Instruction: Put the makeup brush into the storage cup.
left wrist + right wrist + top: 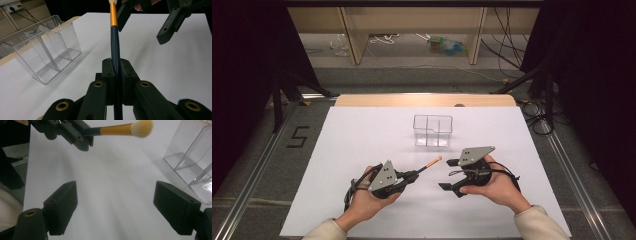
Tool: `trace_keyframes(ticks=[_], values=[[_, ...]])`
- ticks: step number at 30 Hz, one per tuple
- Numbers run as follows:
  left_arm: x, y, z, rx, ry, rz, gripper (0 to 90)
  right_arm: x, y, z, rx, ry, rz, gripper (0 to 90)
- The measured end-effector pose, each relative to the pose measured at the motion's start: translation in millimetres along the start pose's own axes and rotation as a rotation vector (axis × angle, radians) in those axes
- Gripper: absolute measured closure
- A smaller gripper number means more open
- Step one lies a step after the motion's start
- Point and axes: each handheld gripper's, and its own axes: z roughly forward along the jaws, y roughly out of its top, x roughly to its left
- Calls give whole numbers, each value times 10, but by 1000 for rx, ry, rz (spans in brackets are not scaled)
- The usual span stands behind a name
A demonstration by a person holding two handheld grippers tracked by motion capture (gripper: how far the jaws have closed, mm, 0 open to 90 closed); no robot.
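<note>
My left gripper (pixel 412 176) is clamped on the makeup brush (pixel 430 164), lifted just short of the clear organizer (pixel 432 131). My right gripper (pixel 449 174) gapes wide, empty. Pickup's done; dropping it into a compartment remains.

Brush (pixel 117 129) showing glossy dark handle, gold metallic band, soft bristles — box (pixel 432 131) appearing clear glossy plastic; table (pixel 362 150) looking matt white.
</note>
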Motion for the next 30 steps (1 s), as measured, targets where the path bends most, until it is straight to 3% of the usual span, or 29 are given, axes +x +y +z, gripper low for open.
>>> trace_keyframes(ticks=[8, 9, 14, 19, 22, 26, 30], values=[[4, 13, 9, -24, 23, -36, 836, 26, -6, 2, -21, 5, 16, 210], [14, 20, 12, -23, 26, -18, 837, 31, -8, 4, -29, 4, 22, 213], [7, 28, 27, -33, 33, -21, 836, 48, -19, 33, -57, -13, 25, 215], [14, 26, 33, -44, 46, -54, 836, 65, -29, 58, -72, -7, 42, 214], [35, 33, 33, -46, 44, -37, 836, 68, -26, 56, -81, -5, 55, 215], [26, 42, 57, -52, 49, -56, 837, 72, -28, 67, -105, -2, 74, 215], [23, 80, 119, -55, 51, -48, 836, 78, -23, 64, -133, -2, 104, 217]])
